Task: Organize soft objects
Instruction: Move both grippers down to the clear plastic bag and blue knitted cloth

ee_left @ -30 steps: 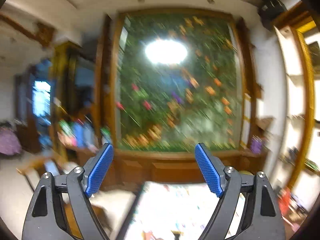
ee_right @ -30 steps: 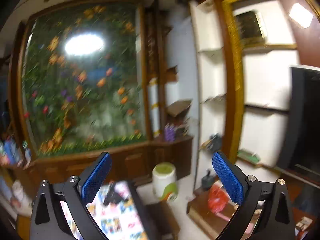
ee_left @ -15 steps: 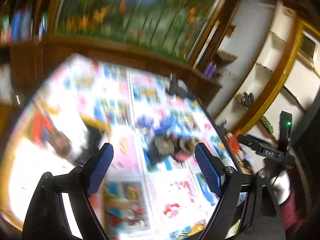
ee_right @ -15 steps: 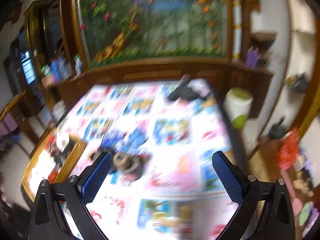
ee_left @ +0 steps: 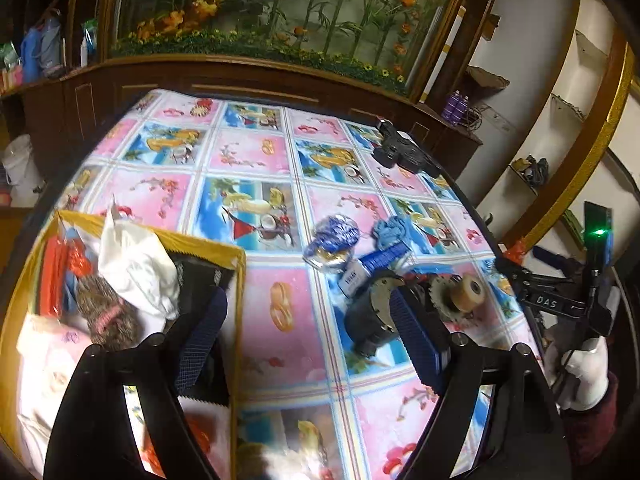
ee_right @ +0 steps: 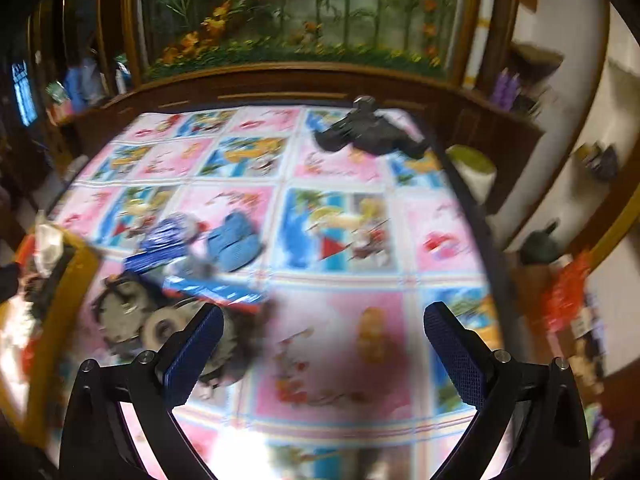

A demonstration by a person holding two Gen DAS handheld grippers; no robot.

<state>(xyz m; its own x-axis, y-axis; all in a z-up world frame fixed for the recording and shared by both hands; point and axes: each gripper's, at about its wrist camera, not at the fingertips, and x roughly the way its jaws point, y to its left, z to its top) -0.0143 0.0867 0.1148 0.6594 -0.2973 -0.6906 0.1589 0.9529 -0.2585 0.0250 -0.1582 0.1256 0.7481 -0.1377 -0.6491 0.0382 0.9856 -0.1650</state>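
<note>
On a pink and blue picture tablecloth [ee_left: 256, 152] lies a small heap: a blue cloth [ee_left: 394, 230] [ee_right: 234, 244], a shiny blue packet [ee_left: 334, 240] [ee_right: 172, 232], a black round part [ee_left: 370, 316] and a tan wheel [ee_left: 468, 292] [ee_right: 160, 330]. A yellow-rimmed box [ee_left: 238, 312] at the left holds a white cloth [ee_left: 136, 268], a brown knitted piece [ee_left: 108, 312] and pink fabric. My left gripper [ee_left: 304, 308] hangs open between box and heap, holding nothing. My right gripper [ee_right: 324, 320] is open and holds nothing, just right of the heap. In the left wrist view a white-gloved hand [ee_left: 580, 372] carries it.
A black gadget [ee_left: 400, 152] [ee_right: 368, 132] lies at the table's far right corner. Dark wooden cabinets under a plant mural [ee_left: 280, 8] close the far side. A white and green stool [ee_right: 474, 172] and low shelves with clutter stand right of the table.
Both views have swung down from the plant mural on the wall to the tabletop, and the blur has eased in the left view. Both grippers' jaws stay as wide as before.
</note>
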